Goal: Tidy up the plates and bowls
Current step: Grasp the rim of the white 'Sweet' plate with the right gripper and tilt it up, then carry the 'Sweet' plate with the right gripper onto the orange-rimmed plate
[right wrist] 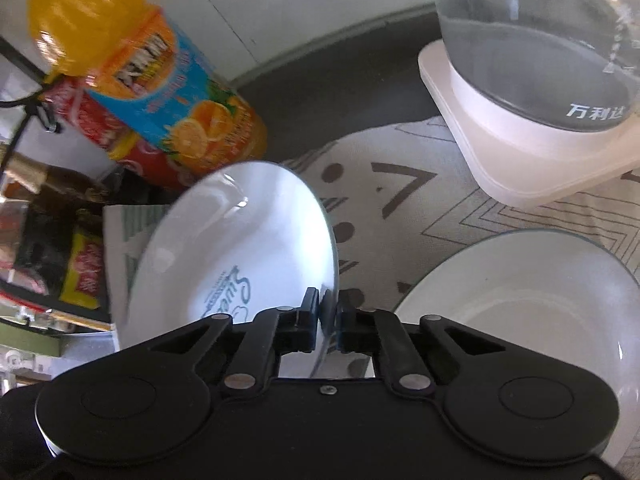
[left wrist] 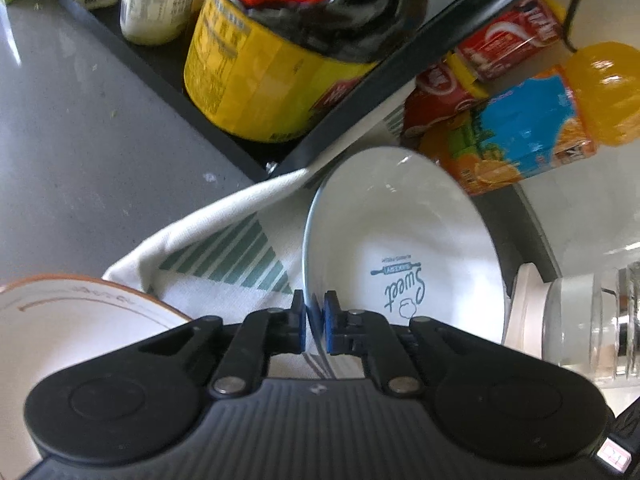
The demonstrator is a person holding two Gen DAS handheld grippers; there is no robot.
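- The left gripper (left wrist: 315, 312) is clamped on the near left rim of a white bowl (left wrist: 404, 248) with blue "Sweet" print inside; the blue pads press the rim from both sides
- The right gripper (right wrist: 328, 316) is closed on the opposite, right rim of the same bowl (right wrist: 236, 240), so both tools hold one bowl together
- This bowl looks tilted above a patterned cloth (right wrist: 400, 184); whether its base touches the cloth I cannot tell
- I judge the task to be at an early or middle stage: a grip is made, but the bowl is not yet placed on any stack
- Still to sort: an orange-rimmed plate (left wrist: 80, 320) just left of the left gripper, and a second white dish (right wrist: 520, 292) beside the right gripper; both lie separately on the table
- All three dishes appear empty, no food or water is visible inside
- A glass kettle (right wrist: 536, 40) stands on its white base (right wrist: 520, 152) near the dishes; what it contains is not clear
- An orange juice bottle (right wrist: 160, 92) and red packages (left wrist: 508, 40) stand behind the bowl, and a yellow-labelled bottle (left wrist: 256, 80) sits on a black shelf (left wrist: 168, 92)
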